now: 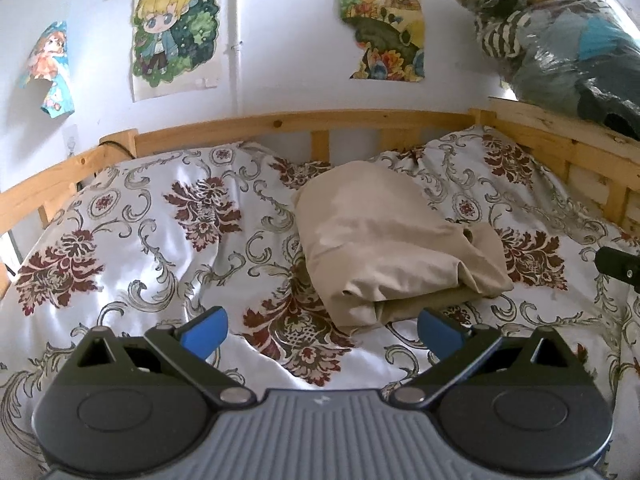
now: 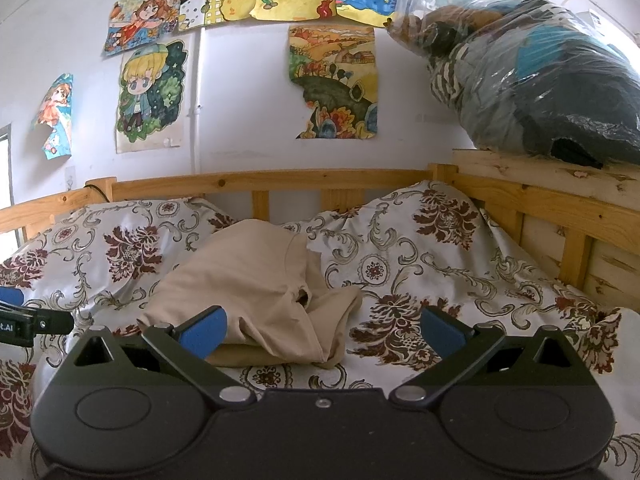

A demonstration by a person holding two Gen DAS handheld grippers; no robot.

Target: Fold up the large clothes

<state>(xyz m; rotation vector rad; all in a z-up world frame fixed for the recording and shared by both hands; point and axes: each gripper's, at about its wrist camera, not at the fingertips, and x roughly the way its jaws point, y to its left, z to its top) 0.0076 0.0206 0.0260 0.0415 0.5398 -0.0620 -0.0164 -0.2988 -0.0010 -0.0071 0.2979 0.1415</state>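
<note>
Left wrist view shows the folded beige garment [image 1: 394, 248] on the floral bedspread [image 1: 140, 248], ahead-right of the left tongs [image 1: 322, 334] and ahead-left of the right tongs [image 2: 320, 334], both apart, empty, roughly equally near.

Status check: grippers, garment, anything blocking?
Left gripper open, empty. Right gripper open, empty. Beige garment folded on floral duvet. Nothing blocking.

Soft daylight fills both views. The white wall [image 2: 248, 128] is evenly bright, and glare washes out the satin floral bedspread [image 1: 132, 216] toward the bed's left edge. The clear plastic bag of clothes [image 2: 536, 76] shows specular streaks. Fisheye distortion bows the wooden bed rail [image 1: 304, 122]; corners vignette black, with mild overall softness.
</note>
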